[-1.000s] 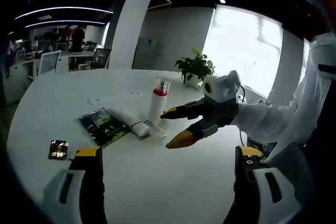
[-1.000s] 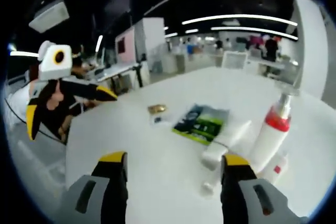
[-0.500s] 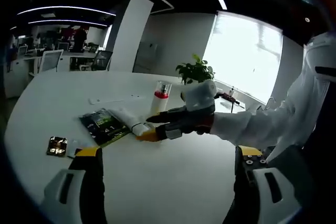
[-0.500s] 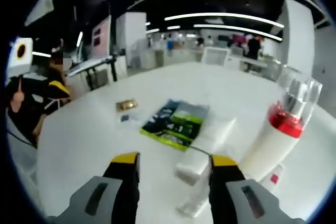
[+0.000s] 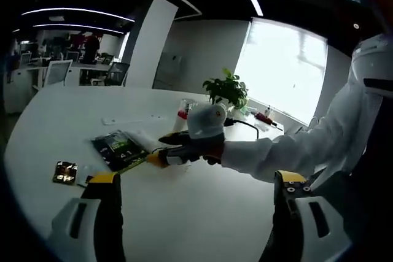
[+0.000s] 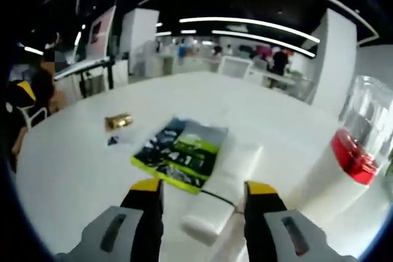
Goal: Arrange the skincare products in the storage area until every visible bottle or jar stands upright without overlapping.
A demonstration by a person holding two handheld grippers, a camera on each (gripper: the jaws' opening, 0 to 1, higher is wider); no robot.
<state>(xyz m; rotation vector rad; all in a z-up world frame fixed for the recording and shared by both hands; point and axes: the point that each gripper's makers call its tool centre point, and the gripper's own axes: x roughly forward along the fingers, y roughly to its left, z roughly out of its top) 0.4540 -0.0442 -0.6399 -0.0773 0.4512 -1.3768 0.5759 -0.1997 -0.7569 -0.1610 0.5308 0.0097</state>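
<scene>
Beside the green sachet (image 6: 181, 154) on the tabletop (image 6: 80, 170): white tube (image 6: 222, 183), lying flat; right gripper (image 6: 199, 191) had closed in, jaws apart astride it. Pump bottle (image 6: 347, 164) upright beyond. Left gripper (image 5: 195, 182) idle, jaws apart.

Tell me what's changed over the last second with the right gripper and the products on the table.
The right gripper has reached in over the table and now straddles the lying white tube, jaws open, not gripping. The red-collared white bottle stays upright; the green-and-black packet hasn't moved.
</scene>
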